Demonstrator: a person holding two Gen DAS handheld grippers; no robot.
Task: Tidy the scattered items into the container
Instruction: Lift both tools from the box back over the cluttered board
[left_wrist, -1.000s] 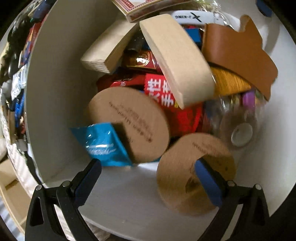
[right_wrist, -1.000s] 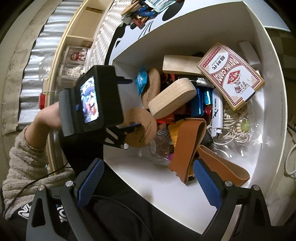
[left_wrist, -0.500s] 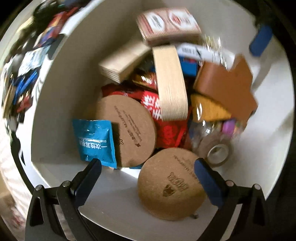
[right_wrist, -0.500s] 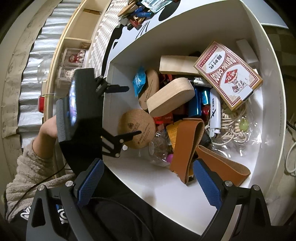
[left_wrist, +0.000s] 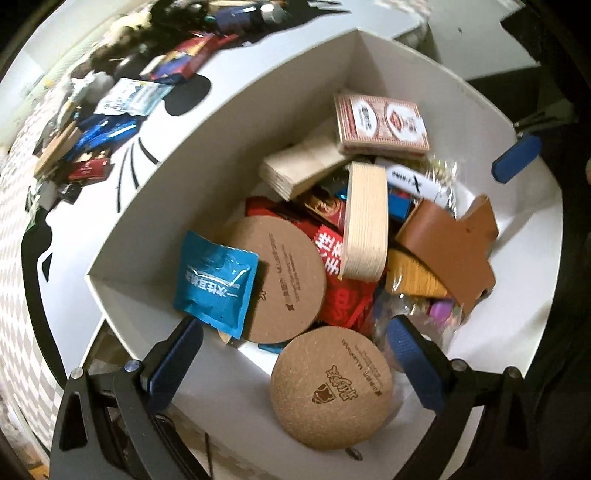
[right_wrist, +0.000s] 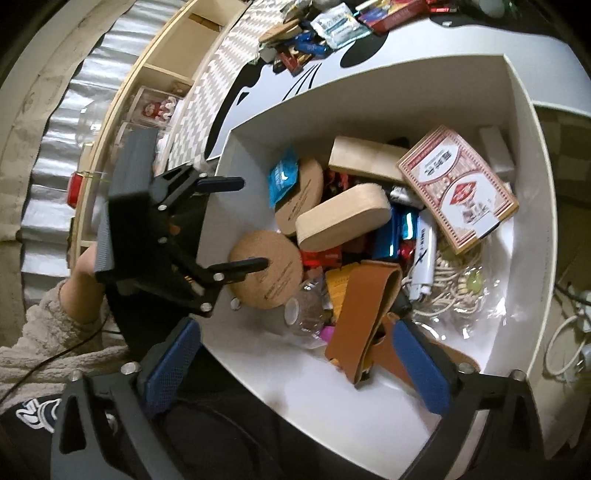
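Both tongs stand released and empty. The left tongs (left_wrist: 291, 354) hang over the white container (left_wrist: 221, 122), a cork coaster (left_wrist: 330, 387) lying flat on its floor between their tips. The right tongs (right_wrist: 295, 362), whose jaws have just been opening with nothing between them, hover at the container's lower edge. The scattered items (left_wrist: 92, 125) remaining lie on the surface at upper left, beyond the container wall, nearer the left tongs, I judge
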